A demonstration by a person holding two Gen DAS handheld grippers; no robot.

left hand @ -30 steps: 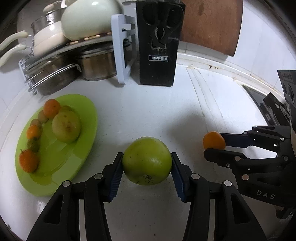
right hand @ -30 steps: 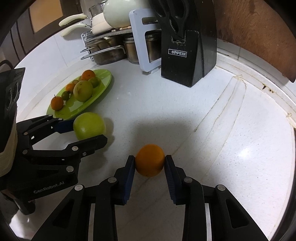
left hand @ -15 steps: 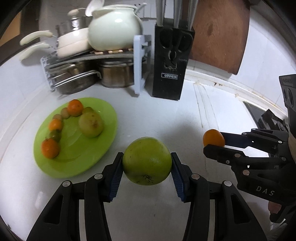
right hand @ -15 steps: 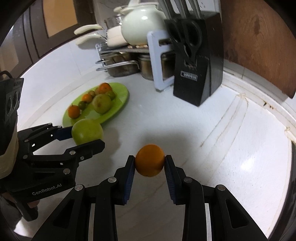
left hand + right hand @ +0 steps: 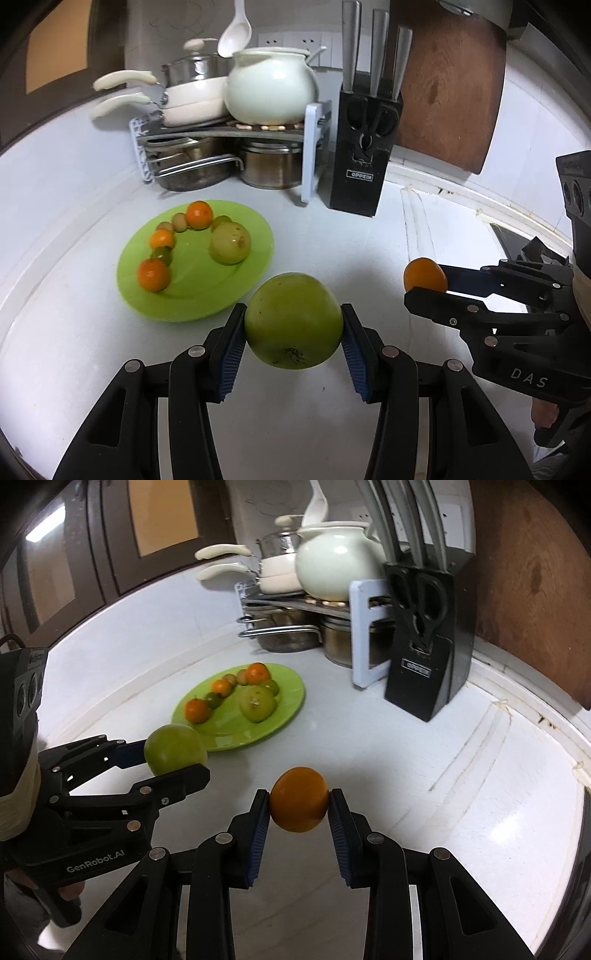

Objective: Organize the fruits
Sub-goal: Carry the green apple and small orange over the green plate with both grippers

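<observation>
My left gripper [image 5: 293, 334] is shut on a large green fruit [image 5: 293, 320], held above the white counter just short of the green plate [image 5: 255, 225]. My right gripper [image 5: 299, 808] is shut on a small orange [image 5: 299, 799], also lifted off the counter. In the left wrist view the right gripper [image 5: 424, 284] with the orange [image 5: 424, 276] hangs at the right. The right wrist view has the left gripper [image 5: 173, 755] with the green fruit [image 5: 174, 747] at the left, at the near rim of the plate [image 5: 291, 698]. On the plate lie a green fruit [image 5: 231, 242] and several small oranges and green fruits in an arc.
Behind the plate stands a pot rack [image 5: 221, 147] with steel pots, white pans and a white teapot [image 5: 271, 88]. A black knife block [image 5: 364, 147] is to its right, with a wooden board [image 5: 450, 85] leaning on the wall. A hand [image 5: 70, 890] grips the left tool.
Both grippers have risen with their fruits still held. The plate, rack and knife block have slid down and toward the middle of both views, and more of the back wall shows.
</observation>
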